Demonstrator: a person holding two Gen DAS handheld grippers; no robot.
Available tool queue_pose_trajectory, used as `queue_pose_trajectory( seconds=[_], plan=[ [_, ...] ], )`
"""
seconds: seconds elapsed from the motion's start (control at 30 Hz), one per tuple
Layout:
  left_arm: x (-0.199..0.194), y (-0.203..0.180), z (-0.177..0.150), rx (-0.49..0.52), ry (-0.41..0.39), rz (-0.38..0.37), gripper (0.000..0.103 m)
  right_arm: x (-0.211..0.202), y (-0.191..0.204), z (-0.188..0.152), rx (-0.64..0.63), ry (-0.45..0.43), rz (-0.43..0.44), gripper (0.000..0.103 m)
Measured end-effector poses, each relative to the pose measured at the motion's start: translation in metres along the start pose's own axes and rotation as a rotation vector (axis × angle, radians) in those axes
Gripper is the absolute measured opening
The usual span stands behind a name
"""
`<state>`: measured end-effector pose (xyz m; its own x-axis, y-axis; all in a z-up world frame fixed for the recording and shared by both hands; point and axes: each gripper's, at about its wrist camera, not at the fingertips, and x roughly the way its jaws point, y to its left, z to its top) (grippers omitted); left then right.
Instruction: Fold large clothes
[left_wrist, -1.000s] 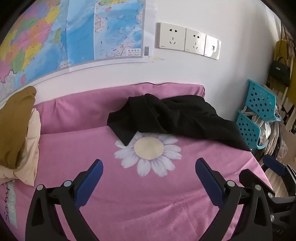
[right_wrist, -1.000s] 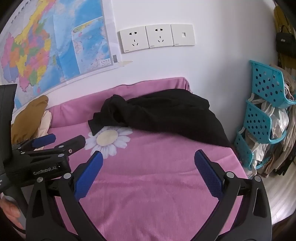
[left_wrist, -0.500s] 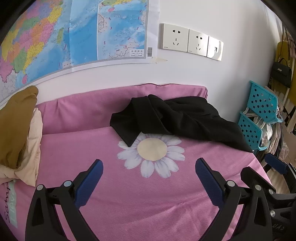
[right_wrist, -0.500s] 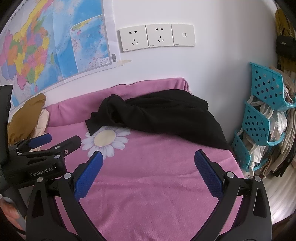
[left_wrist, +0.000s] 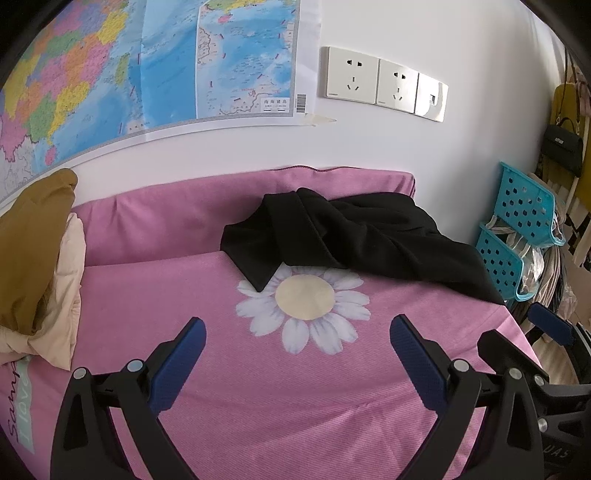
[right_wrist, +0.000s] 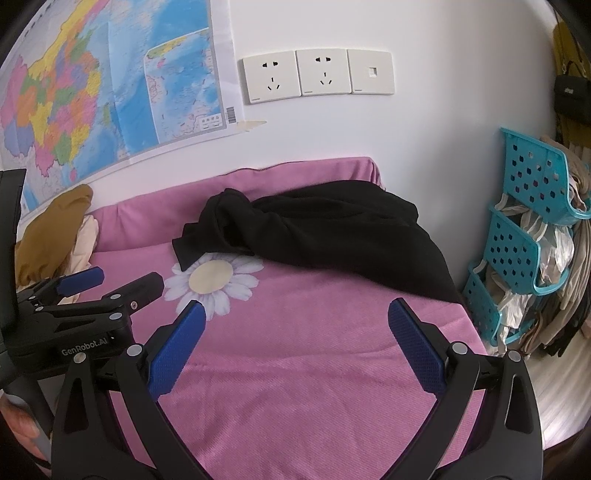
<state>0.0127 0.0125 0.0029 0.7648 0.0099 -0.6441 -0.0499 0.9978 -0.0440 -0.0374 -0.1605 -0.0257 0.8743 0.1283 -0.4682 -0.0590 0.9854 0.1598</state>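
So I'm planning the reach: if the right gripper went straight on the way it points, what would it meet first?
Probably bare pink bedspread, since the open right gripper angles down toward it; the crumpled black garment lies farther on. Depth is unclear.

Two hand-held grippers: the left (left_wrist: 297, 330) and the right (right_wrist: 295, 314). One black garment (left_wrist: 354, 236) lies on one pink bed (left_wrist: 295, 406), which bears one daisy print (left_wrist: 304, 304). One brown cloth (left_wrist: 33, 240) and one cream cloth (left_wrist: 62, 295) are heaped together. One map (left_wrist: 147, 66), three wall plates (left_wrist: 384, 88), two teal baskets (left_wrist: 517, 229).
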Motion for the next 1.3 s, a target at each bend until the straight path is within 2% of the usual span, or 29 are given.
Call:
queue_pose_trajectory(
  seconds=[1.3],
  plan=[
    [0.002,0.005,0.003,-0.006,0.004,0.023,0.097,0.008,0.010,0.009,-0.028,-0.002,0.017,0.098]
  ],
)
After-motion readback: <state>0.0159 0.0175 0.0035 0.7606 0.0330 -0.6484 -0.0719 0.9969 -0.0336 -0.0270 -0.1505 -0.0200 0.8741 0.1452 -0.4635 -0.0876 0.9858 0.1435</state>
